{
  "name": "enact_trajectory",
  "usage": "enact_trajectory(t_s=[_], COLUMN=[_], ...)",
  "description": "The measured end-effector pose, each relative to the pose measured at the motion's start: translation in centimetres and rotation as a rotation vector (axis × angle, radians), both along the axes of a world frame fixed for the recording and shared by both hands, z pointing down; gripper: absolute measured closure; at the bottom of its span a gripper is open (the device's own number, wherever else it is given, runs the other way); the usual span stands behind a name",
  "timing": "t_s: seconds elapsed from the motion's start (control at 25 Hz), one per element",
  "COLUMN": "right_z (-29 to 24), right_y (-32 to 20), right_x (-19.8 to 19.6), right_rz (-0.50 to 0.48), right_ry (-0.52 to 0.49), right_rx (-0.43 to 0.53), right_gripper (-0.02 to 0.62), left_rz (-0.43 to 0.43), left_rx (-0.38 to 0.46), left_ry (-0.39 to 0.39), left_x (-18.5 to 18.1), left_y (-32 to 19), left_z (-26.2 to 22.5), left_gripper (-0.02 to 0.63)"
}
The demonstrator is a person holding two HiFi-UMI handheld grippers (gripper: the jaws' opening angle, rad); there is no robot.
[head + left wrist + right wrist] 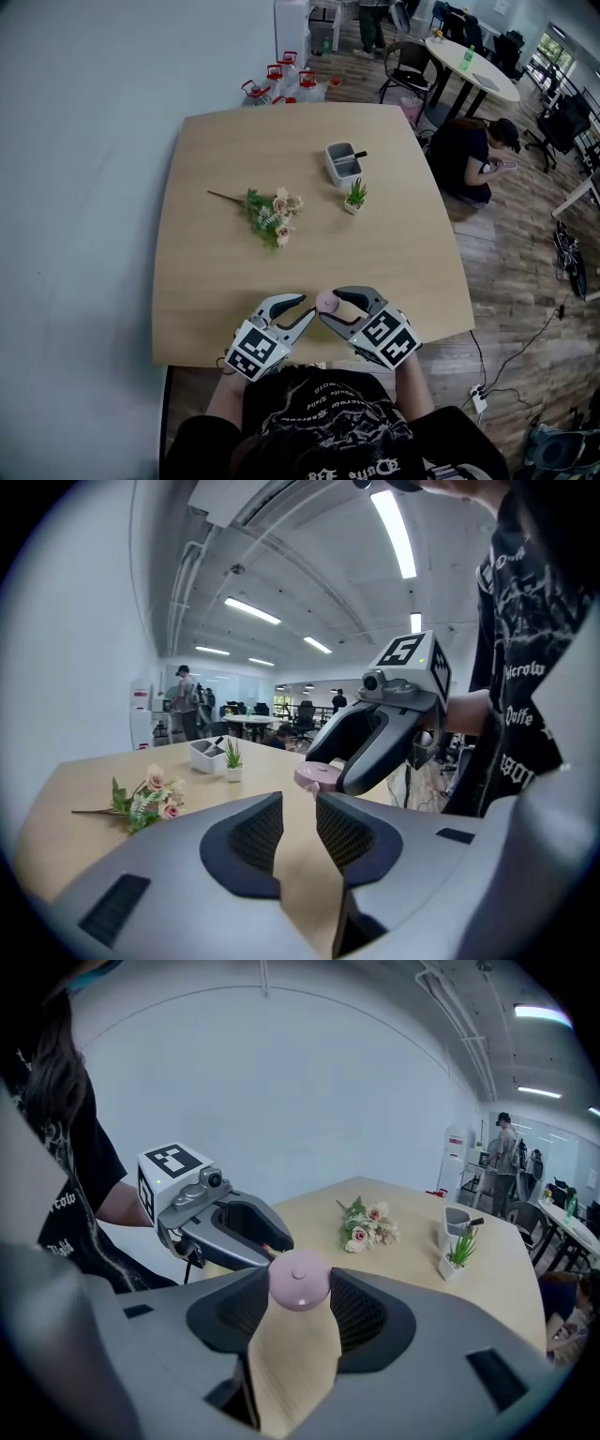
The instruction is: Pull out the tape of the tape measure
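Tape measure (300, 1281), a small round pink case, sits pinched between the jaw tips of the right gripper (330, 305), with the pads against its two sides. It is held in the air over the near edge of the bench (234, 272), close to the person's body.

The left gripper (298, 797) faces it from the other side, tips just beside the case. Its jaws stand a narrow way apart, and bare bench wood shows through the gap between the pads. A small tab (310, 788) under the tape measure hangs right at those tips. Whether either pad touches it cannot be made out.

Both grippers point slightly downward and toward each other, with their marker cubes turned up to the head view.

Farther out on the bench, well apart from the grippers, lies a bunch of artificial flowers (272, 214). Beyond it stands a grey pen holder (343, 161), and just in front of that a little potted plant (355, 197).
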State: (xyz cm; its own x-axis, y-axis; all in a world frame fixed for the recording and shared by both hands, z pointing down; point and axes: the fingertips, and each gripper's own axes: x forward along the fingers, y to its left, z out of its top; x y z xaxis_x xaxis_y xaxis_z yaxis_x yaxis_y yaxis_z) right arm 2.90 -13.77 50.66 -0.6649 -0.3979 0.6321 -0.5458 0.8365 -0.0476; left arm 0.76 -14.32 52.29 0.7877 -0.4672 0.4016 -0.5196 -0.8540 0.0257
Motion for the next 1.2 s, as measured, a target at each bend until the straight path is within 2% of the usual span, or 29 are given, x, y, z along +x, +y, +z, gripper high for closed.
enact_trajectory(t_s=[0.12,0.16,0.44,1.0,1.2], right_z=[0.3,0.4,0.7,1.7,2.3], right_y=[0.1,0.2,0.0,-1.3,-2.0], right_x=[0.0,0.1,0.1,-1.2,0.2], right_rz=[-0.004,-0.003,0.007,0.056,0.108], right_ry=[0.008,0.011,0.009,-0.014,0.018], right_rx=[-0.019,-0.026,-0.049,-0.1,-0.102], right_gripper=[0.371,0.371,0.371,0.371,0.371], left_rz=[0.04,0.042,0.024,-0.07,-0.132], left_rx=[0.013,0.017,-0.032,-0.084,-0.126], left_ry=[-0.036,-0.044,0.02,0.101,0.174], left_x=[0.7,0.8,0.7,-1.1,-2.8], left_y=[0.9,1.0,0.9,-0.1,-0.6], left_z=[0.2,0.3,0.1,0.5,0.3], left_gripper=[0.577,0.582,0.597,0.601,0.601])
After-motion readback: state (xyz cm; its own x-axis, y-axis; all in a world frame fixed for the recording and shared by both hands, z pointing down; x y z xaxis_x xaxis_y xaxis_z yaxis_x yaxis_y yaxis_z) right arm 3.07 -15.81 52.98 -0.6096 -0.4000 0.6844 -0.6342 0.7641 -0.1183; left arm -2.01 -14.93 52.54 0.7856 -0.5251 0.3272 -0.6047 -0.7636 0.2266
